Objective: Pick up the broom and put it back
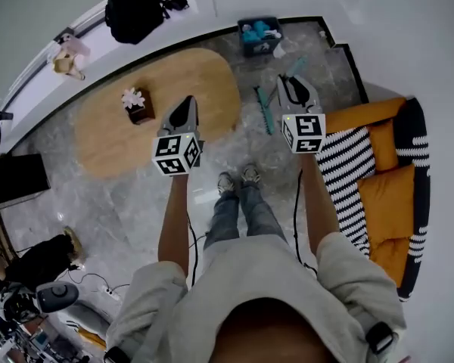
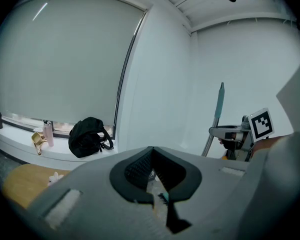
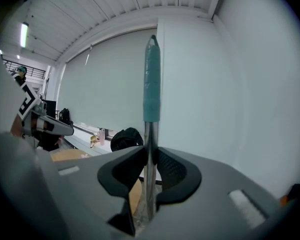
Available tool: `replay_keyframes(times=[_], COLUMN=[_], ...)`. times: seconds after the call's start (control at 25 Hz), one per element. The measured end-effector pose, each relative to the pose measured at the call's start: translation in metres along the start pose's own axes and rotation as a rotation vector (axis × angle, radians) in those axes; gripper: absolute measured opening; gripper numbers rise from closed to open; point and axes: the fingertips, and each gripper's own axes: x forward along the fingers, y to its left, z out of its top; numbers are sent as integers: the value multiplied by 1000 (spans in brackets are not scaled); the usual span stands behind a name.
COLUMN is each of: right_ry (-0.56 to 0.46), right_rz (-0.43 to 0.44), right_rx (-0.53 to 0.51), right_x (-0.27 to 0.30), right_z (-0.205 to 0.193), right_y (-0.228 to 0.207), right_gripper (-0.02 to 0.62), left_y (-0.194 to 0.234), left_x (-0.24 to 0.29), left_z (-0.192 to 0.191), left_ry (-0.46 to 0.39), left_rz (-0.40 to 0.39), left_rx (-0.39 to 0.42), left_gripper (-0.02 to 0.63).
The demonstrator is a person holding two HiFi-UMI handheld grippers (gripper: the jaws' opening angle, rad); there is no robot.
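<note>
Right hand-held gripper [image 3: 149,184] clamps broom [image 3: 151,84] — handle upright, tip up.

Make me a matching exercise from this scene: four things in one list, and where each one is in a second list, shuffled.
Things:
1 broom
2 black backpack
3 blue crate
4 small brown box

Places:
A on the oval wooden table
B between the jaws of the right gripper
C on the white ledge
D on the floor

Pairs: 1-B, 2-C, 3-D, 4-A
</note>
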Motion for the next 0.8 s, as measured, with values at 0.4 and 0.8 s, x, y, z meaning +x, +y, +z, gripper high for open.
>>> replay_keyframes(times=[0.4,0.8], right_ry=[-60,-142], right_rz=[-16,-33], right_rx=[21,-12], right_x=[-56,-94], right_z=[67,119], right_y=[-1,2], right_gripper=[81,81], left_y=[-13,-16], left_x=[-38,-73], left_z=[74,122], left_ry=[-92,-183], left_rz=[-8,-6], left_rx=[64,94], left_gripper=[3,3])
